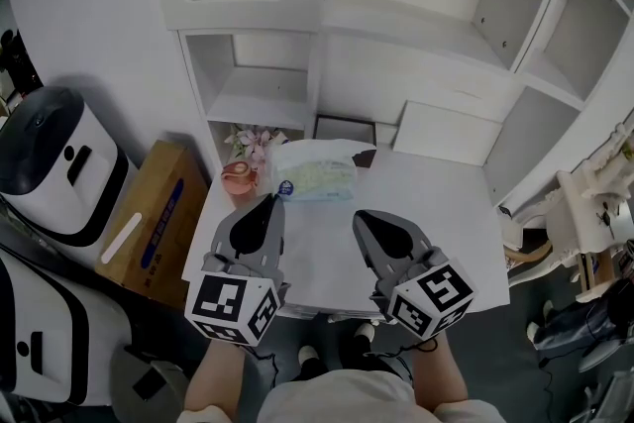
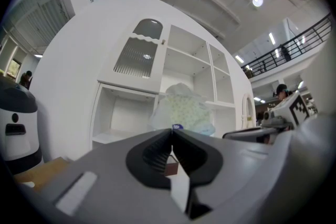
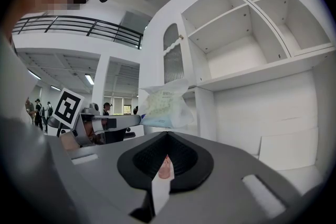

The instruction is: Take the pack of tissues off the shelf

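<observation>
Plastic-wrapped pale-green pack of tissues (image 1: 319, 175) faces your left gripper (image 1: 272, 199) and right gripper (image 1: 360, 216), both shut, empty; unopened, they'd shove it into the neighbouring pink cup (image 1: 238, 179).

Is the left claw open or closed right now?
Shut. The left claw has its two tips touching, nothing held between them.

The table (image 1: 436, 213) near and right of the tissue pack (image 1: 315, 175) lies bare; a pink cup (image 1: 238, 180) and flowers (image 1: 250, 144) crowd its left.
</observation>
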Demonstrator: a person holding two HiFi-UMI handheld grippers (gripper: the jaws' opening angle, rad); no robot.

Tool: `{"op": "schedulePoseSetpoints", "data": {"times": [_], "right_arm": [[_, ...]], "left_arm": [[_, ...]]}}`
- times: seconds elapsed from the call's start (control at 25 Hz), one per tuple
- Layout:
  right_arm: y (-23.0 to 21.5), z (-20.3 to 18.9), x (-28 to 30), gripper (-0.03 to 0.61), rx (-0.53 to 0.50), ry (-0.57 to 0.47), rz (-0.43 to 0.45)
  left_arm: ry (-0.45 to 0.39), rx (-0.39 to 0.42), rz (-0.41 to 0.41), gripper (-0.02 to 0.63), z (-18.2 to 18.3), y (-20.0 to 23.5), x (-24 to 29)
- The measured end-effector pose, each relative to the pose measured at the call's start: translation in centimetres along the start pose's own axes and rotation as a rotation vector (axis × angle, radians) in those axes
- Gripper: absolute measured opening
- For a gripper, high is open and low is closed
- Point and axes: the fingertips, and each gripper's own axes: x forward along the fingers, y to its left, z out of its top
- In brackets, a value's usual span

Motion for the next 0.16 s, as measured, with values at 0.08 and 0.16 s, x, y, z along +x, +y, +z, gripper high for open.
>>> {"op": "schedulePoseSetpoints", "data": {"times": [0.08, 0.16], "right_arm": [[-0.02, 0.03, 0.07, 0.002, 0.002, -0.004, -0.002], [-0.02, 0.09, 0.11, 0.002, 0.005, -0.007, -0.003]], "left_arm": [[0.0, 0.0, -0.001, 0.002, 0.07, 0.1, 0.02], [0.0, -0.001, -0.002, 0.002, 0.15, 0.16, 0.03]]}}
